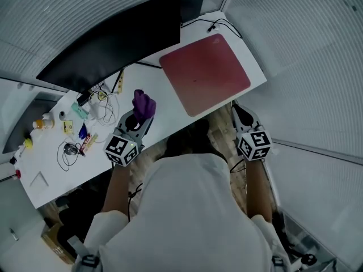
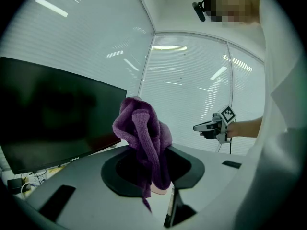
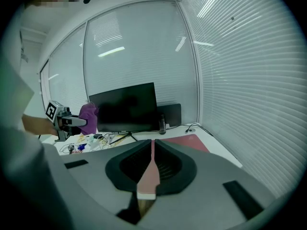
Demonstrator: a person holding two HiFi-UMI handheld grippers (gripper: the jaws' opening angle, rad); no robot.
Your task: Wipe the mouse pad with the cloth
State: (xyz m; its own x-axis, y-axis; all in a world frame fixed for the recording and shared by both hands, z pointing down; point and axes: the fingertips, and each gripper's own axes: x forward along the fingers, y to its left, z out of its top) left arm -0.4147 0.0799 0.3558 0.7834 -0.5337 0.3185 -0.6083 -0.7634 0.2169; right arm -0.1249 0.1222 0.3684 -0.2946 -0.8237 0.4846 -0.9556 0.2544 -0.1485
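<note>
The red mouse pad [image 1: 205, 72] lies flat on the right part of the white desk [image 1: 51, 169]. My left gripper [image 1: 138, 119] hovers over the desk's middle, left of the pad, shut on a bunched purple cloth [image 1: 143, 103]. In the left gripper view the cloth [image 2: 143, 138] stands up out of the jaws and drapes down between them. My right gripper [image 1: 242, 115] is at the desk's front edge, just below the pad's near corner, jaws shut with nothing held. In the right gripper view the pad [image 3: 184, 142] shows past the shut gripper [image 3: 153, 143].
A black monitor [image 1: 113, 38] stands at the desk's back left, and cables run behind the pad [image 1: 218, 22]. Small items and coiled wires [image 1: 79, 132] litter the left part of the desk. Glass walls with blinds surround the desk.
</note>
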